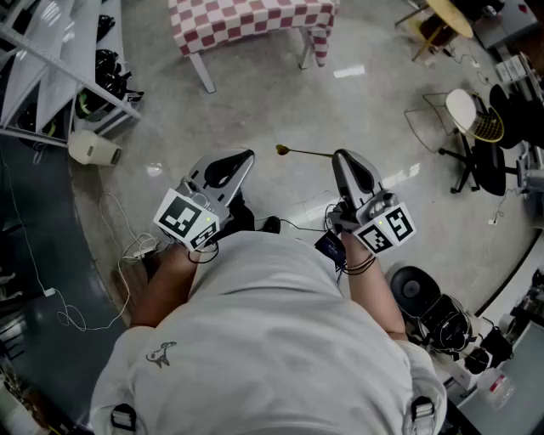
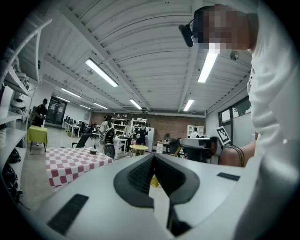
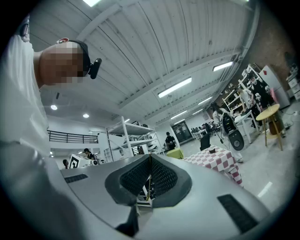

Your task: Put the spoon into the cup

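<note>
My right gripper (image 1: 339,156) is shut on the handle of a gold spoon (image 1: 293,152), whose bowl sticks out to the left over the concrete floor. In the right gripper view the spoon (image 3: 149,180) is a thin gold strip pinched between the shut jaws (image 3: 150,157). My left gripper (image 1: 248,155) is held beside it with its jaws together (image 2: 153,155) and nothing between them. A small dark cup (image 2: 93,151) (image 3: 212,149) stands on a red-and-white checkered table (image 1: 255,21) some way ahead. The head view does not show the cup.
A white shelving rack (image 1: 51,59) and a white box (image 1: 93,149) stand at the left. Cables (image 1: 127,246) trail on the floor beside my feet. An office chair (image 1: 476,127) and dark equipment (image 1: 425,297) are at the right. People stand far off in the hall.
</note>
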A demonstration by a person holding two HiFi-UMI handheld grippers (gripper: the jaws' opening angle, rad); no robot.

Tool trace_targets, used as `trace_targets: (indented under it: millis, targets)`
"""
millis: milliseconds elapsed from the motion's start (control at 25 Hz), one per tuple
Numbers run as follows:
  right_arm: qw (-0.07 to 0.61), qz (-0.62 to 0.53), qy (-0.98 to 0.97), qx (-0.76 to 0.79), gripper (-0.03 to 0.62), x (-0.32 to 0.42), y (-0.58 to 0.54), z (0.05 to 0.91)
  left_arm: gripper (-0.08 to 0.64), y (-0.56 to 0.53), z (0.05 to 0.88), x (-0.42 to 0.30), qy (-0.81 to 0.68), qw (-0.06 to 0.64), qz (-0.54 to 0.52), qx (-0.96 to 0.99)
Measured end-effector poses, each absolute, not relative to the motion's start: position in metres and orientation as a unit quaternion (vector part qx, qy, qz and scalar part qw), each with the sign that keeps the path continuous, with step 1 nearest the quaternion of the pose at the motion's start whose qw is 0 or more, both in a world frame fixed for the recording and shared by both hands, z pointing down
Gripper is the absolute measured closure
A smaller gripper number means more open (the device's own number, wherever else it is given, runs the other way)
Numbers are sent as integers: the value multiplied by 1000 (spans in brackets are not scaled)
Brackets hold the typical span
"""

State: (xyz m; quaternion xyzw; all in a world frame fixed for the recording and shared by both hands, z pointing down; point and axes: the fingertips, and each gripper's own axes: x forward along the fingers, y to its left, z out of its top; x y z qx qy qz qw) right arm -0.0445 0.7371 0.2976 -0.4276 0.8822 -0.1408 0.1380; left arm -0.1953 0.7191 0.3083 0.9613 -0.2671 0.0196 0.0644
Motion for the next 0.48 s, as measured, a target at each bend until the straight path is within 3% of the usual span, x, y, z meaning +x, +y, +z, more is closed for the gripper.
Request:
trace_targets:
  millis: [480]
  targets:
    - [125,-138,882,-432,560,-91,663,302,546,636,310,-248,-259,62,16,964]
